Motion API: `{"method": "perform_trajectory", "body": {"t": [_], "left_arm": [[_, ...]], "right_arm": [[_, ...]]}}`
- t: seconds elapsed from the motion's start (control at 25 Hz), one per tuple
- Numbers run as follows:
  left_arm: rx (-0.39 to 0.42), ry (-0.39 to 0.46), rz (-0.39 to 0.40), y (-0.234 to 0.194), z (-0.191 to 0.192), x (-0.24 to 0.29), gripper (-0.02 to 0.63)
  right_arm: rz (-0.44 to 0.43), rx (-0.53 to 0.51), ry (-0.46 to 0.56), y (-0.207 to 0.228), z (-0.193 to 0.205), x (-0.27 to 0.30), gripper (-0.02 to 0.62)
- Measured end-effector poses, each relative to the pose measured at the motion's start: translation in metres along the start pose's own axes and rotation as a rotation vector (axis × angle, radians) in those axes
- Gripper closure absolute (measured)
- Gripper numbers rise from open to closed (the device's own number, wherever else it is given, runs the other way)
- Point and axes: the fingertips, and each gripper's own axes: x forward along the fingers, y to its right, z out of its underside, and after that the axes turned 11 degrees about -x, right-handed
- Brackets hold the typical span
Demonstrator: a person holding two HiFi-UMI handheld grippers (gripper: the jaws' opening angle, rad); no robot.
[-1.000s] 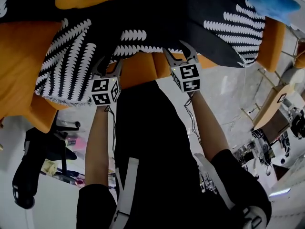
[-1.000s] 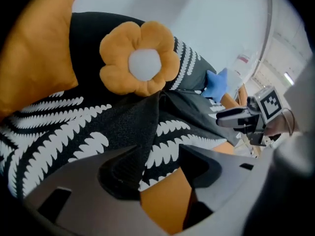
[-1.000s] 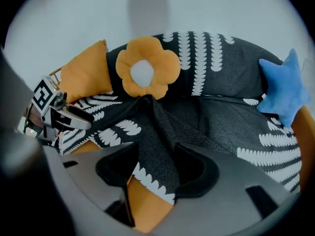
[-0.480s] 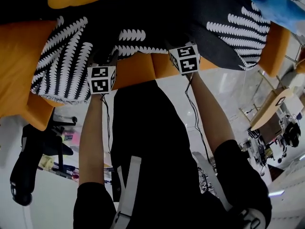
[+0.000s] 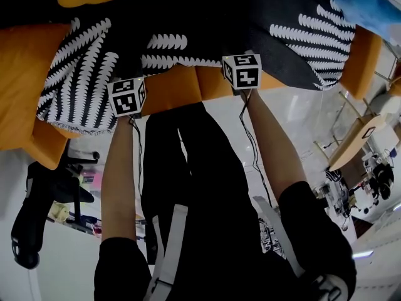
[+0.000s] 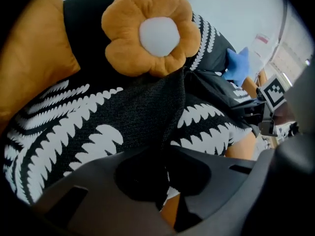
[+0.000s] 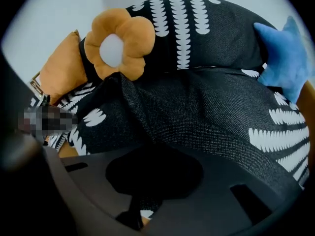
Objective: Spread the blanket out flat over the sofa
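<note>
A black blanket (image 5: 188, 17) with white leaf print lies bunched over the orange sofa (image 5: 175, 89). Its front hem hangs over the seat edge. My left gripper (image 6: 165, 156) and right gripper (image 7: 145, 191) sit side by side at that hem. In the head view only the marker cubes of the left gripper (image 5: 127, 96) and right gripper (image 5: 242, 69) show. The jaws of both have just been closing and now pinch a fold of blanket each. An orange flower cushion (image 6: 152, 31) lies on the blanket behind, and a blue star cushion (image 7: 285, 58) at the right.
An orange pillow (image 6: 34, 58) leans at the sofa's left end. A black office chair (image 5: 37, 212) stands on the floor to the left, and a wooden chair (image 5: 357, 140) and cluttered gear to the right. The person's dark legs (image 5: 200, 187) stand against the sofa front.
Both grippers came down onto the blanket's front hem. Their open jaws, seen spread above the cubes a second ago, have shut on the fabric.
</note>
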Motion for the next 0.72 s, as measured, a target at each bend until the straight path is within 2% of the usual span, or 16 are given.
{"method": "perform_trajectory", "body": {"t": [0.32,0.48,0.72], "left_arm": [[0.025,0.003,0.011,0.007,0.011,-0.012,0.561],[0.025,-0.004,0.034,0.012,0.026,-0.018,0.563],[0.070,0.000,0.086,0.010,0.046,-0.027,0.565]], "right_arm": [[-0.027,0.004,-0.002,-0.016,0.020,-0.016,0.555],[-0.025,0.017,-0.018,-0.029,0.039,-0.025,0.563],[-0.017,0.075,0.000,-0.050,0.056,-0.036,0.568]]}}
